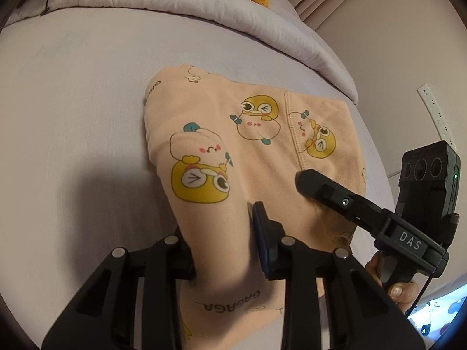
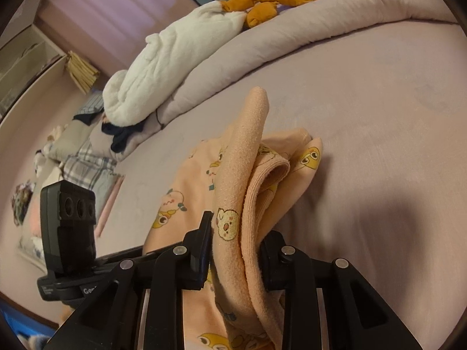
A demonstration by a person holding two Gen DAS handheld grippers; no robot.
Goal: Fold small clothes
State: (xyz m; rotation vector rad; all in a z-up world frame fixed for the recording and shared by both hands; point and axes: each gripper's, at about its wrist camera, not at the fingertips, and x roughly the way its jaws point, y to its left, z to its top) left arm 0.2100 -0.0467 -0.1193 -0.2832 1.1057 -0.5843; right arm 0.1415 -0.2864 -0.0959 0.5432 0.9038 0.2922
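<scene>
A small peach garment printed with yellow cartoon chicks lies on the lilac bed sheet. In the left wrist view its near edge rises between my left gripper's fingers, and the left gripper is shut on that fold. The right gripper's black finger comes in from the right, over the garment's near right part. In the right wrist view my right gripper is shut on a bunched, ribbed edge of the garment, which stands up between the pads. The rest of the cloth drapes back onto the sheet.
A rolled lilac duvet runs along the far side of the bed. On it lies a white and orange plush toy. Pillows and dark clothes sit at the far left. A person's hand holds the right gripper's handle.
</scene>
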